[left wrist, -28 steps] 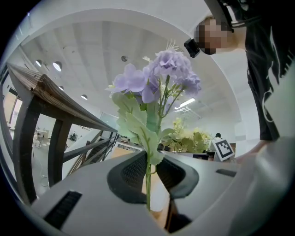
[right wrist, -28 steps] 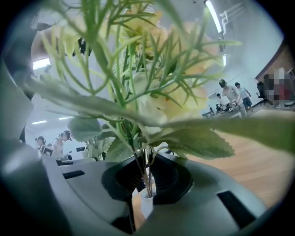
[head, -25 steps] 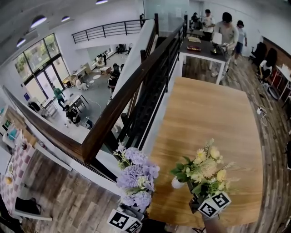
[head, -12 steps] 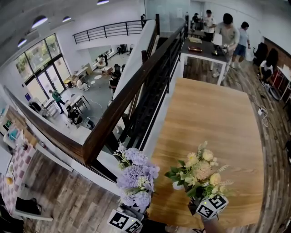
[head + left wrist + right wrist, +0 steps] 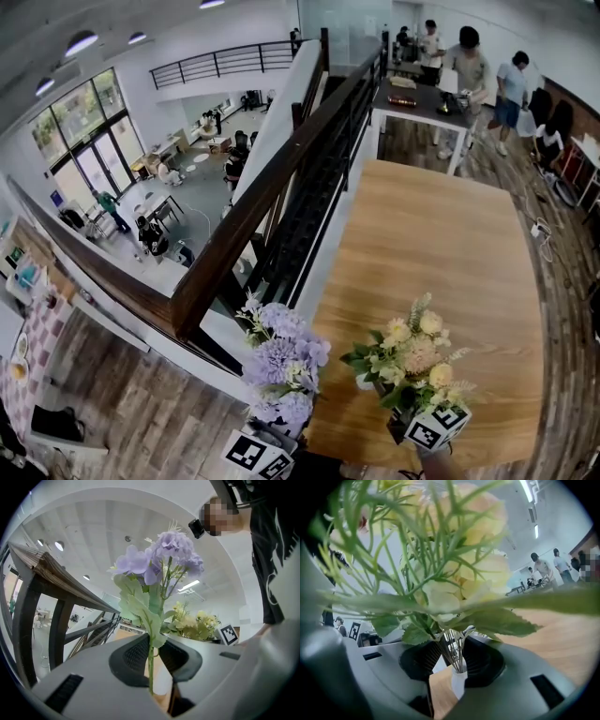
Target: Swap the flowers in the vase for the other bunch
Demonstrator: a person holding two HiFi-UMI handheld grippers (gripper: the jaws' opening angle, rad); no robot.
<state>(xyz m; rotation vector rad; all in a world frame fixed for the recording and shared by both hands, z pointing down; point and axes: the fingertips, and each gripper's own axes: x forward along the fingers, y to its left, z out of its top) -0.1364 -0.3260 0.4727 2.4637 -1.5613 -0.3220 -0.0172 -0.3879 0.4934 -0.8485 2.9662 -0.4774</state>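
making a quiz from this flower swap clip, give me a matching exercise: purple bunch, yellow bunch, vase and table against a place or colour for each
Things
1 purple bunch
2 yellow bunch
3 vase
4 table

Place, colour or state
a light wood
b stem clamped in the jaws of the left gripper, off the table's edge
c small and white, standing on the table
d stems down in the vase

Pairs: 1-b, 2-d, 3-c, 4-a

A long table [image 5: 431,234] made of light brown wood. One small white vase [image 5: 363,380] stands on it, close to the near edge, with yellow flowers [image 5: 417,349] standing in it
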